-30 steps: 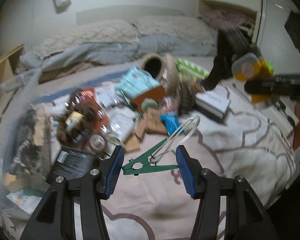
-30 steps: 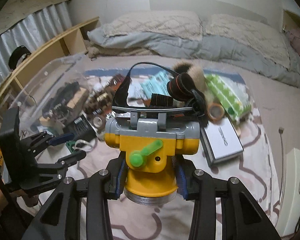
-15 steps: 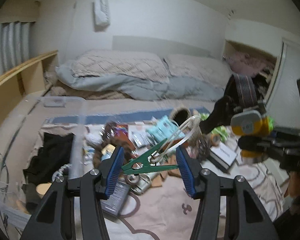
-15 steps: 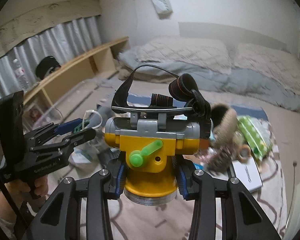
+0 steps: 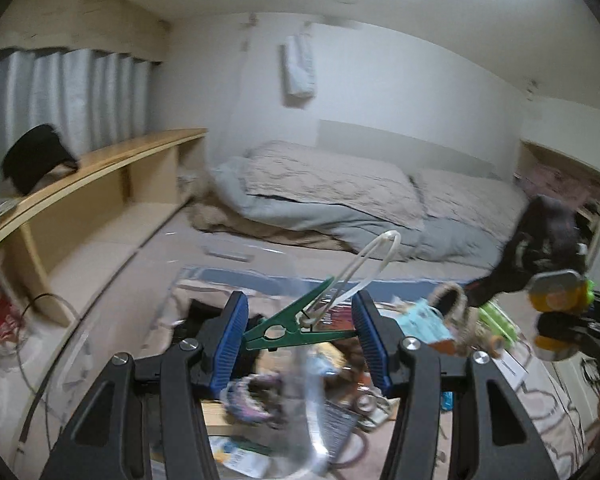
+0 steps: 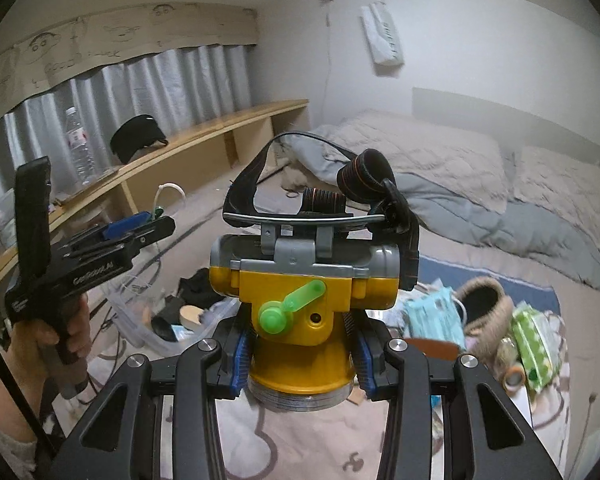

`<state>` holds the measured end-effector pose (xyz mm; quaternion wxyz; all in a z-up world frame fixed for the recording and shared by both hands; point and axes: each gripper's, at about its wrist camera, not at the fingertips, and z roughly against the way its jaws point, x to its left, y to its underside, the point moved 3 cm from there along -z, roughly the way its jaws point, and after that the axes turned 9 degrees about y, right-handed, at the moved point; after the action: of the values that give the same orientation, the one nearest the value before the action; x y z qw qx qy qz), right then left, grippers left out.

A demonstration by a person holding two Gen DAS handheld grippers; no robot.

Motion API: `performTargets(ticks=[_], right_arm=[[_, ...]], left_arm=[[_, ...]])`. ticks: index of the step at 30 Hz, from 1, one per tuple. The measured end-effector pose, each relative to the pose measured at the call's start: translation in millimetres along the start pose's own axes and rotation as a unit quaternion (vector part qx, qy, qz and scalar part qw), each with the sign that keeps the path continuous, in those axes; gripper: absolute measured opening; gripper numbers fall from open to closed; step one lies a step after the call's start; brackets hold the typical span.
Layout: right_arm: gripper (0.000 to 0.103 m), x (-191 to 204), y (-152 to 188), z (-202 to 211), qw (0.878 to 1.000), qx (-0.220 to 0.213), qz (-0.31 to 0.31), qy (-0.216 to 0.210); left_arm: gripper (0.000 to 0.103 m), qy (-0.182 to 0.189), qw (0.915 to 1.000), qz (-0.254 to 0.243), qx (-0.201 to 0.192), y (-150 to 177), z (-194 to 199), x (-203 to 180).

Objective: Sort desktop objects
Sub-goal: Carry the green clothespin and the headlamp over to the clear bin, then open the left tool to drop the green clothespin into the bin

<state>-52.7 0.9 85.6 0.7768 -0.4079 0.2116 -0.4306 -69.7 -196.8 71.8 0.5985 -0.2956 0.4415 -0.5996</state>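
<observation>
Two claws in view, each with something clamped between its blue pads. Left gripper (image 5: 298, 334): jaws closed on a green clothes peg (image 5: 288, 326), which lies crosswise between the pads, tail end against the left pad and the long arm reaching to the right pad. White cord loop (image 5: 374, 260) is threaded through the peg and stands up and to the right, above the fingertips. Peg is held in the air, clear of the clutter below.

Right gripper (image 6: 300, 356): jaws closed on the round base of a yellow headlamp (image 6: 300, 308). Pads press on either side of the lower yellow body; grey top, green crank handle (image 6: 290, 308) facing the camera, black headband (image 6: 256, 176) looped above. Lamp sits upright and centred between the fingers.

From the right wrist view, the left gripper appears at far left, carried by a hand (image 6: 66, 332), above a clear plastic box (image 6: 140, 324) on the floor.

Below and to the right of both claws: pile of loose items on a pink blanket (image 6: 380, 440), including a woven basket (image 6: 488, 304), a green patterned packet (image 6: 536, 340) and a tape roll (image 6: 514, 378). Contents of the box are blurred in the left wrist view.
</observation>
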Motion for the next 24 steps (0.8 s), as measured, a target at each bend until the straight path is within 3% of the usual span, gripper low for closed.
performTargets(ticks=[4, 10, 24], right_arm=[[0.043, 20.0, -10.0, -6.3, 1.0, -0.005, 0.011, -0.014], [0.043, 54.1, -19.0, -15.9, 0.998, -0.006, 0.034, -0.043], [0.043, 106.2, -29.2, -33.9, 0.995, 0.001, 0.066, -0.078]], left_arm=[[0.054, -0.039, 0.9987, 0.03, 0.011, 6.5, -6.3, 42.6], [0.054, -0.094, 0.9921, 0.061, 0.057, 32.9, -26.9, 88.5], [0.054, -0.156, 0.9727, 0.085, 0.149, 63.7, -55.6, 118.9]])
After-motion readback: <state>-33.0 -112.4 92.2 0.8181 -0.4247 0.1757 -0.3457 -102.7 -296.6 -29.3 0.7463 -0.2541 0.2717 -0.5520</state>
